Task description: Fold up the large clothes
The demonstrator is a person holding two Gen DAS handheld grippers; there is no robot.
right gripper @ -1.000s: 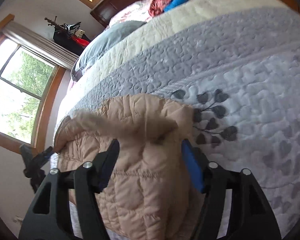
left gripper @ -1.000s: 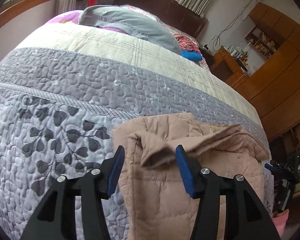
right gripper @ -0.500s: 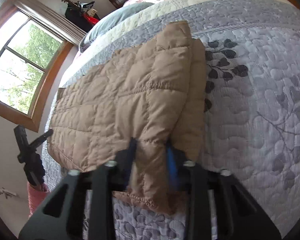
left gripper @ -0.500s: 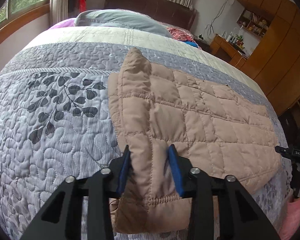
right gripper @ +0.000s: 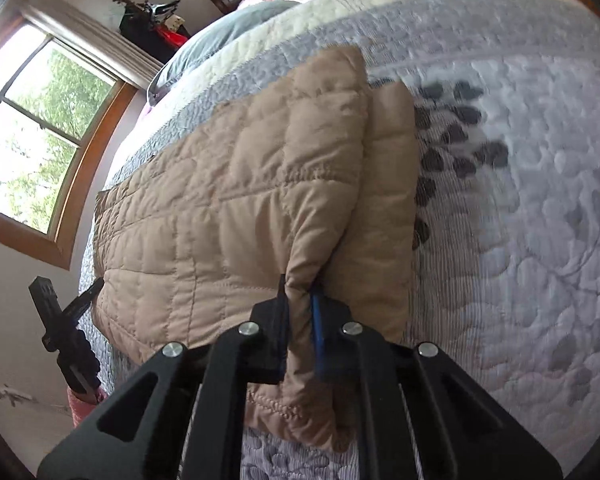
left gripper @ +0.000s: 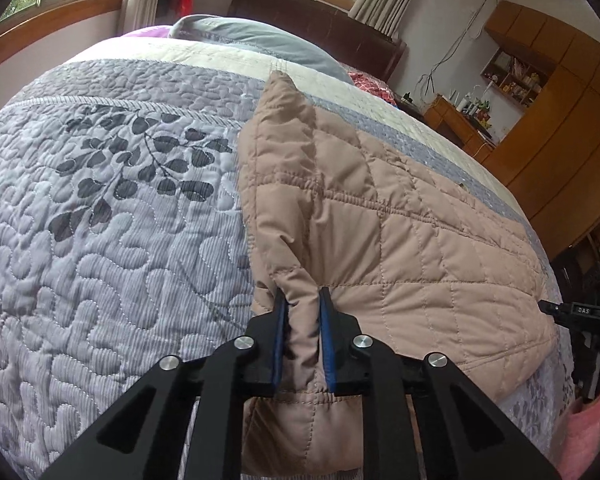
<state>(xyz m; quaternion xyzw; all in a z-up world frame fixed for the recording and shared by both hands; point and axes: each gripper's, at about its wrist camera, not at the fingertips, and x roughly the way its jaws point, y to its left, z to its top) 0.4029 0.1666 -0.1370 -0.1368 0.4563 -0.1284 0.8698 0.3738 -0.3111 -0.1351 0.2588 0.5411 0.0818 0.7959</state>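
The jacket (left gripper: pixel 400 232) lies spread across the near part of the quilt (left gripper: pixel 100 200), a tan quilted thing, broad and mostly flat, with one narrow panel doubled over along its edge. I have it at two places on the near hem. My left gripper (left gripper: pixel 303 334) is clenched on a bunched pleat of the fabric, the blue pads pressed in on either side. My right gripper (right gripper: pixel 300 326) is likewise clamped on a pinch of fabric at the other end, where the doubled panel (right gripper: pixel 388 200) sits beside the leaf print.

As I judge it, the folding is at an early stage: one side strip looks turned in, but the body is at full spread and no crosswise fold is made. What remains, I think, is to carry this held hem over toward the far edge, near the pillow (left gripper: pixel 252 40), then halve it again.
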